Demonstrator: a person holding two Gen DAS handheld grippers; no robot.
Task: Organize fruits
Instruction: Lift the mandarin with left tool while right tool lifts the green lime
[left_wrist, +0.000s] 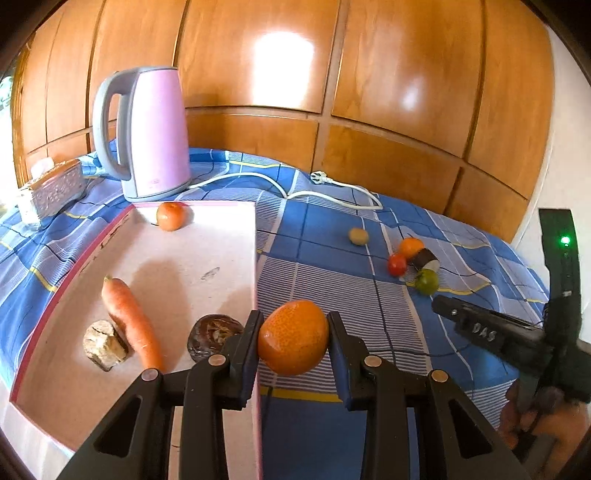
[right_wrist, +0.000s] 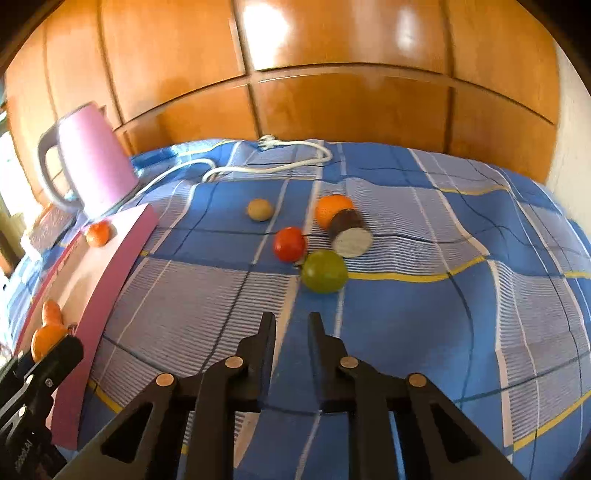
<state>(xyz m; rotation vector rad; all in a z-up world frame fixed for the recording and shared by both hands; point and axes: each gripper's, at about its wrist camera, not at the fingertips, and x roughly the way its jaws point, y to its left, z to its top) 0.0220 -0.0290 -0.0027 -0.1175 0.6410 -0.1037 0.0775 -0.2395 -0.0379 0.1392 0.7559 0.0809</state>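
My left gripper (left_wrist: 293, 332) is shut on an orange mandarin (left_wrist: 293, 336) and holds it just above the right wall of the pink tray (left_wrist: 255, 258). In the tray lie another mandarin (left_wrist: 170, 216), a carrot (left_wrist: 131, 321), a dark round fruit (left_wrist: 210, 336) and a beige lump (left_wrist: 105, 343). My right gripper (right_wrist: 291, 325) is empty, its jaws a narrow gap apart, above the cloth in front of a green fruit (right_wrist: 325, 271), a red tomato (right_wrist: 290, 243), an orange (right_wrist: 332, 210), a dark cut piece (right_wrist: 349, 234) and a small brown fruit (right_wrist: 259, 209).
A pink kettle (left_wrist: 151, 133) stands behind the tray, its white cord (left_wrist: 332, 184) trailing across the blue checked cloth (left_wrist: 332, 314). A patterned box (left_wrist: 55, 188) sits far left. Wooden panels (left_wrist: 332, 74) rise behind the table.
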